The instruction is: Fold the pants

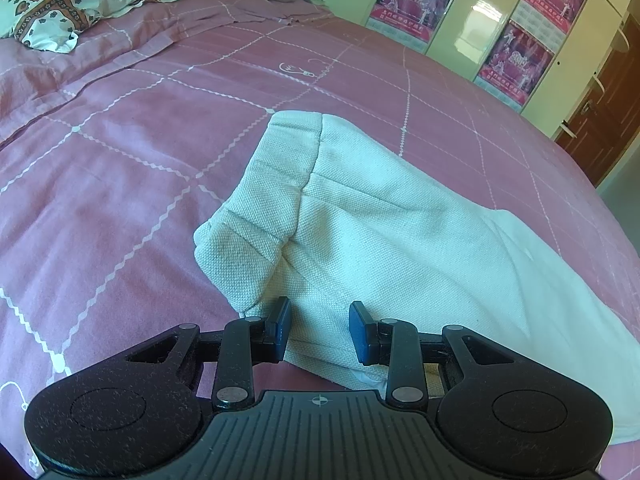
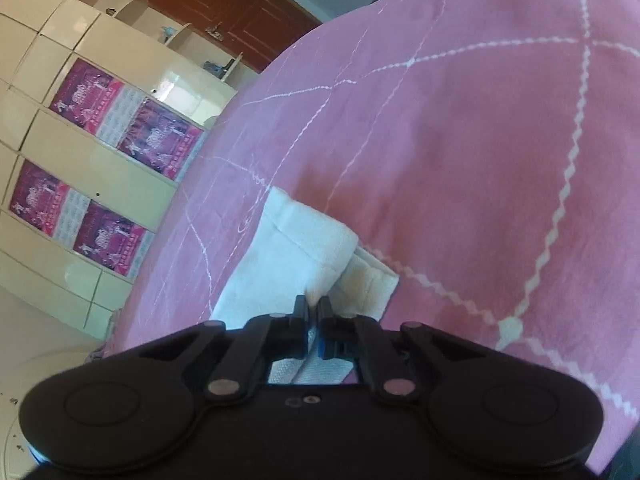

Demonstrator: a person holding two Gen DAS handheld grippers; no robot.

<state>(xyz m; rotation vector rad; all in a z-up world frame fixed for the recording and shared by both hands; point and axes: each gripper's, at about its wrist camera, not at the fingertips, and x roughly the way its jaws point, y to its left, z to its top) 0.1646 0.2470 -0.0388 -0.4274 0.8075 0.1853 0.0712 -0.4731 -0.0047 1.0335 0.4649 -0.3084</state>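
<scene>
Left wrist view: left claw (image 1: 319,322) wide over pants (image 1: 360,220); right claw (image 2: 313,312) clamping pants.

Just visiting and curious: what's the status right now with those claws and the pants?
Left claw open, over the white pants. Right claw shut on pants fabric. Pants partly folded on pink bedspread. Nothing in the way.

A pink grid-patterned bedspread (image 1: 160,140) is covering the bed. Glossy cream wardrobe doors (image 1: 476,20) are reflecting daylight, standing beside a brown wooden door (image 2: 248,4).
</scene>
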